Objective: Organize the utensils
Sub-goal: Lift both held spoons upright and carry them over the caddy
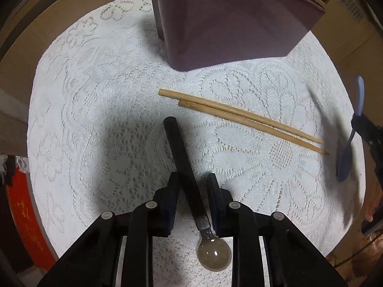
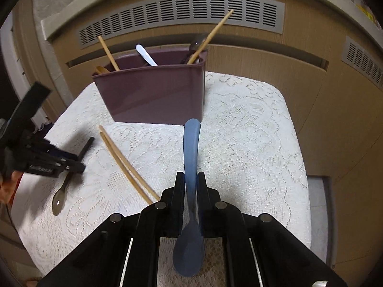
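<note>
Gripping a blue plastic spoon [image 2: 191, 167] by its handle, bowl end toward the camera, the right claw [image 2: 190, 179] hovers over the white lace-covered tabletop [image 2: 251, 143], near the purple plastic utensil holder [image 2: 153, 95] at the far side. The left claw [image 1: 192, 181] straddles the black-handled spoon [image 1: 182, 157] lying on the lace, its fingers apart on either side. Two loose wooden chopsticks [image 1: 241, 117] lie between claws and holder.
</note>
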Motion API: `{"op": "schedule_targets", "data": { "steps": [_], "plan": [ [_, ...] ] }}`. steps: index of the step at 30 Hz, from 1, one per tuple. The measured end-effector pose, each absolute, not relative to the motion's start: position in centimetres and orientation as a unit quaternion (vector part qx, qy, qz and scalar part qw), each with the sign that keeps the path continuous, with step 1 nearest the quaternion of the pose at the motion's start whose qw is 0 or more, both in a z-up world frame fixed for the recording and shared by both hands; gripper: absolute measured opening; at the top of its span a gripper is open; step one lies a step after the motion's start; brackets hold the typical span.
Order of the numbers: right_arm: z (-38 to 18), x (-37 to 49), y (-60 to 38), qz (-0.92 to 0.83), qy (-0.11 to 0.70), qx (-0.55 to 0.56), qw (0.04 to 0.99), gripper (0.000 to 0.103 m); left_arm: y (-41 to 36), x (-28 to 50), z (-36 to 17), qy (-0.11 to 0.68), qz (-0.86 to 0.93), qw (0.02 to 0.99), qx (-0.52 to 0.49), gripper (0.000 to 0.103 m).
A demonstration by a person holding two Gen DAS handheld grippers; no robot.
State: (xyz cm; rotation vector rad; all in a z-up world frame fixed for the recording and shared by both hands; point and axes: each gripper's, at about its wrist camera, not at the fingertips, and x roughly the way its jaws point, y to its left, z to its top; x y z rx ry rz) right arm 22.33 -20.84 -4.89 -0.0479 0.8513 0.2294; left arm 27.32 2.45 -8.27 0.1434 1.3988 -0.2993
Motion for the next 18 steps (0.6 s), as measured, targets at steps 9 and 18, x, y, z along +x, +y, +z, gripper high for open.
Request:
{"op": "schedule_targets", "data": {
  "steps": [9,18],
  "plan": [
    [-4.0,20.1,-21.2,0.122,0.393,-0.013,0.911,0.008,4.3,21.2,-5.5,0.503,-0.16,0.849,-0.01,0.012],
    [-1.3,17.8,-20.2,0.13,0.369,-0.027,0.92,0.007,3.0,14.8,1.4,0.38,-0.183,0.907,-0.015,0.012]
  ]
}}
